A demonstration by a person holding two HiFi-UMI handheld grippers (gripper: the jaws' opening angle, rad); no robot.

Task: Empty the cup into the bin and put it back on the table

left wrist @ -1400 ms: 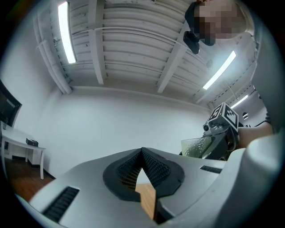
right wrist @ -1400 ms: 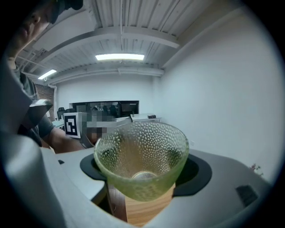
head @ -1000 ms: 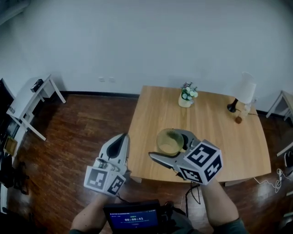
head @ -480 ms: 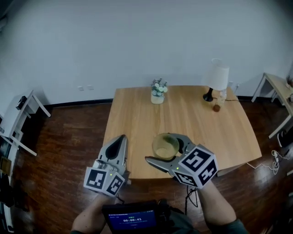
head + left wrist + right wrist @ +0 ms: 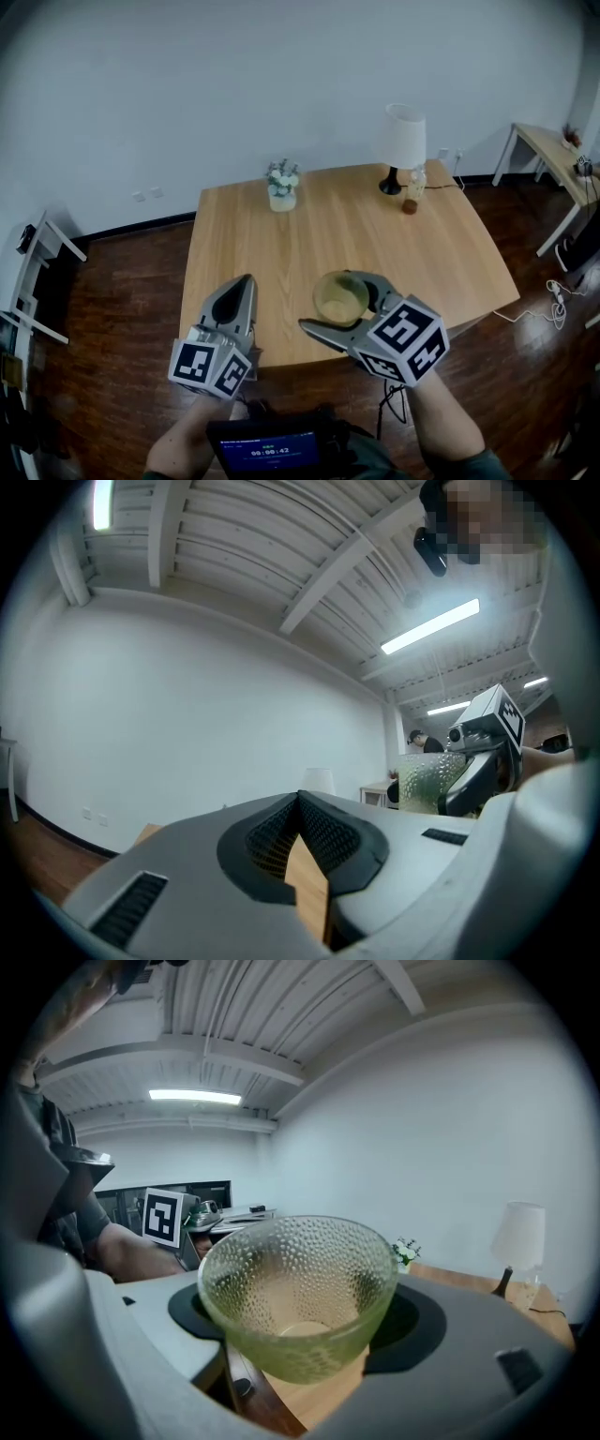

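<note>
Head view, with both gripper views. The right gripper (image 5: pixel 325 299) was clamped on the cup (image 5: pixel 339 296), one jaw on either side of its dimpled glass wall; the cup stood upright, in the air over the near edge of the table (image 5: pixel 441 253); through the glass its bottom looked bare, so the emptying was judged already done. The left gripper (image 5: pixel 244 283) hung over the table's near-left part, jaws drawn almost together with nothing between them; only a sliver of tabletop showed through the gap. Over the last second the table had swung across the head view; the lamp (image 5: pixel 405 141) at its far side passed from the right margin toward the centre, and the vase (image 5: pixel 281 183) at its far edge drifted left; both grippers kept their pose and the grip on the cup was unchanged. The person was thus squaring up to the table while carrying the cup; the remaining step was judged to be setting it down on bare wood near the front edge, then releasing. No bin was in view.
</note>
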